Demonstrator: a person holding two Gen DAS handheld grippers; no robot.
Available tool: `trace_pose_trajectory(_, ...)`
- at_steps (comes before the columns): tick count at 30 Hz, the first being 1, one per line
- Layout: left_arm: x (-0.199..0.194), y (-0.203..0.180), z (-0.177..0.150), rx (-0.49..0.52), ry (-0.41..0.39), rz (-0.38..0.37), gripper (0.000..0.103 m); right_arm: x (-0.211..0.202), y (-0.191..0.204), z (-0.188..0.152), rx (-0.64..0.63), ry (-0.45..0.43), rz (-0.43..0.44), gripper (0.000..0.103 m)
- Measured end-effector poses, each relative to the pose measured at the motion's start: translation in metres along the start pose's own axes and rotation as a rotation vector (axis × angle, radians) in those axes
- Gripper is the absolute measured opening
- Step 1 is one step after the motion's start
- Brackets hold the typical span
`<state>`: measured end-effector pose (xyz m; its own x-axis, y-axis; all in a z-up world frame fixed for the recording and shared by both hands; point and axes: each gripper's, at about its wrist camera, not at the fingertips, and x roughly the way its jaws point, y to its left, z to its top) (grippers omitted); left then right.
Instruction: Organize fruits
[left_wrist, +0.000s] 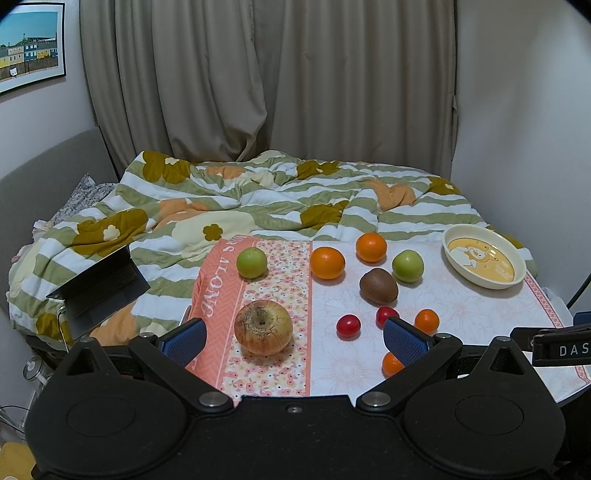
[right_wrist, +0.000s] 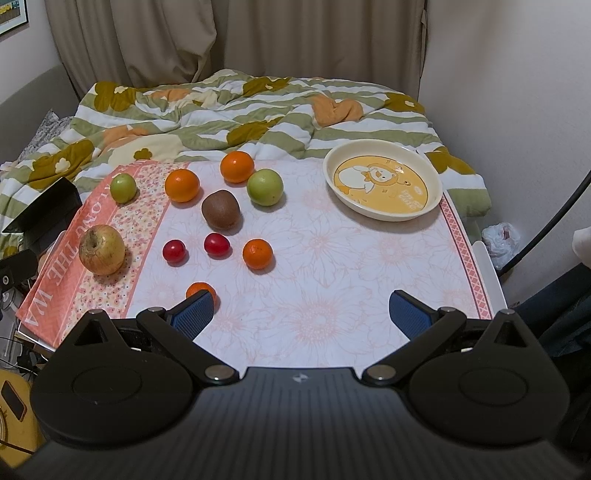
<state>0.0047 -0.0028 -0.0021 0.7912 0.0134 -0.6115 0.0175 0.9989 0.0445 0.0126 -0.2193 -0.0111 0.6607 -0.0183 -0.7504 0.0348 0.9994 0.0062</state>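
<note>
Now, from the left wrist, the left gripper (left_wrist: 295, 338) hangs spread wide and empty over the near cloth (left_wrist: 461, 325), its blue pads flanking the onion (left_wrist: 263, 327), with the oranges, green apples and kiwi (left_wrist: 379, 285) scattered beyond. Over on the right wrist, the right gripper (right_wrist: 302, 314) is equally wide apart, gripping nothing, a small orange (right_wrist: 199, 290) just behind its left pad and the cream plate (right_wrist: 384, 213) sitting bare at the far right corner.

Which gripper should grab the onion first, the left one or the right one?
Probably the left. The left gripper is open with the onion sitting right between its fingers. The right gripper is open over bare cloth, with the onion far off to its left.
</note>
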Motion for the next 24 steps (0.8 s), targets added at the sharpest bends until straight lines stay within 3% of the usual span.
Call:
trace_pose_trajectory(20, 0.0012, 0.0002, 0.0033, -0.012, 0.009, 0.016, 0.103, 0.0021, -0.0018, 0.0056, -0.007, 0.017, 0.006, 0.103)
trace_pose_trajectory(24, 0.0044, 0.0004, 0.0058, -0.028, 0.017, 0.040, 0.103, 0.0053, -0.0081, 0.0085, -0.021, 0.023, 0.056, 0.103)
